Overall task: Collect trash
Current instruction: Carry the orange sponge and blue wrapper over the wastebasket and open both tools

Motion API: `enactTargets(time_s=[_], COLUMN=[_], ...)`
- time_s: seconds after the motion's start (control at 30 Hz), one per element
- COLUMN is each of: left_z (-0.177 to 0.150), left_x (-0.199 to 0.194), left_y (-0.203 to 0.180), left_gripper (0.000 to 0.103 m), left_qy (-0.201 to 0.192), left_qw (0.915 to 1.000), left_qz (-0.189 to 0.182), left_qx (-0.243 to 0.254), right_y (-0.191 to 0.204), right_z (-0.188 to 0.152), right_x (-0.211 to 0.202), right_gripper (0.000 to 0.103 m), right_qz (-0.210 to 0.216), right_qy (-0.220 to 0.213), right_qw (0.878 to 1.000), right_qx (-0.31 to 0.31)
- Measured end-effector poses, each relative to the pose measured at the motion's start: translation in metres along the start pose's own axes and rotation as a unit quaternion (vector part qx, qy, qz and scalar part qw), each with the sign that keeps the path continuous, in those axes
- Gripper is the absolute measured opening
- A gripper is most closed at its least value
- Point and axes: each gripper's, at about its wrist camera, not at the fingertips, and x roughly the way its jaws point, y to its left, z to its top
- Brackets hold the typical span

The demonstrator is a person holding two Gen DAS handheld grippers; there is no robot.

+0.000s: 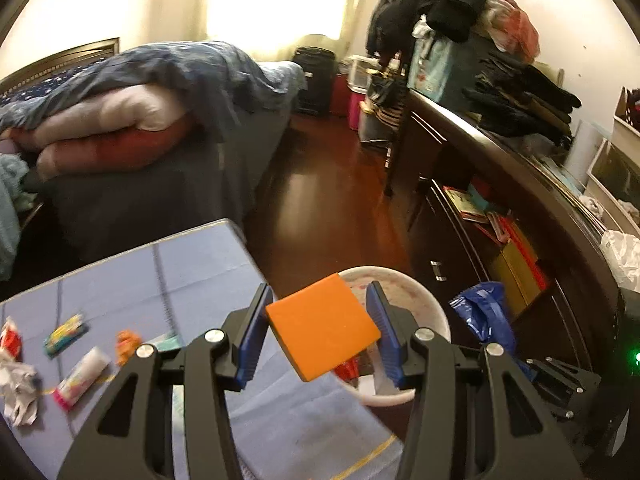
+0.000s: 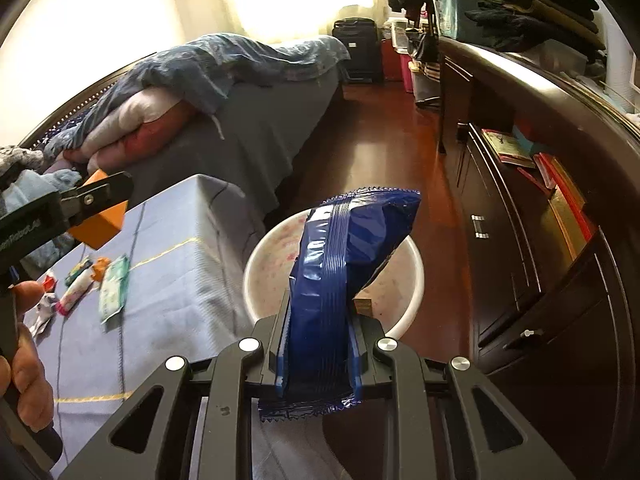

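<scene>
Left hand-held gripper [image 1: 318,330]: jaws partly open, closed on an orange block [image 1: 322,326], held above the desk's right edge and the bin.
Right hand-held gripper [image 2: 320,344]: jaws narrow, clamped on a blue wrapper [image 2: 340,280] that stands up over the bin.
Bin [image 2: 256,264]: white, round, on the floor just beside the desk's right edge.
Desk [image 1: 200,264]: blue cloth cover; small wrappers [image 1: 80,376] and crumpled paper [image 1: 18,392] lie near its left side.
Person's hand [image 2: 24,360]: grips the left handle.
</scene>
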Motion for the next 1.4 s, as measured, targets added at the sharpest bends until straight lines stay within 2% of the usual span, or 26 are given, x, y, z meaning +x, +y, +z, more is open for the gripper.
enactTargets(time_s=[0.23, 0.43, 0.73, 0.8, 0.87, 0.93, 1.1, 1.17, 1.27, 1.4], left_z=[0.005, 0.009, 0.004, 0.004, 0.005, 0.006, 0.011, 0.013, 0.015, 0.017], left_x=[0.049, 0.094, 0.146, 0.153, 0.154, 0.156, 0.155, 0.155, 0.151, 0.144], left_y=[-0.021, -0.027, -0.032, -0.028, -0.024, -0.02, -0.019, -0.019, -0.017, -0.012], left_gripper=[0.049, 0.049, 0.05, 0.05, 0.054, 0.065, 0.072, 0.073, 0.073, 0.073], left_qy=[0.032, 0.072, 0.124, 0.131, 0.134, 0.134, 0.127, 0.124, 0.12, 0.115], left_qw=[0.999, 0.9962, 0.99, 0.9892, 0.9887, 0.9885, 0.9892, 0.9895, 0.99, 0.9908], left_qz=[-0.015, -0.037, -0.054, -0.059, -0.064, -0.07, -0.074, -0.074, -0.074, -0.07], left_qx=[0.029, 0.03, 0.039, 0.029, 0.017, 0.007, 0.001, -0.002, -0.006, -0.01], right_y=[-0.013, -0.025, -0.03, -0.029, -0.029, -0.031, -0.033, -0.033, -0.032, -0.032], right_z=[0.004, 0.006, 0.001, 0.002, 0.003, 0.004, 0.004, 0.005, 0.007, 0.008], right_x=[0.027, 0.058, 0.094, 0.097, 0.099, 0.1, 0.1, 0.101, 0.102, 0.101], right_gripper=[0.024, 0.024, 0.024, 0.03, 0.035, 0.037, 0.038, 0.041, 0.05, 0.053], right_qz=[-0.011, -0.027, -0.022, -0.022, -0.021, -0.022, -0.024, -0.025, -0.025, -0.027], right_qy=[0.011, 0.033, 0.057, 0.057, 0.053, 0.05, 0.049, 0.05, 0.048, 0.045], right_qw=[1.0, 0.999, 0.998, 0.998, 0.998, 0.998, 0.998, 0.998, 0.998, 0.998], right_qx=[0.017, 0.02, 0.019, 0.018, 0.019, 0.023, 0.028, 0.026, 0.025, 0.026])
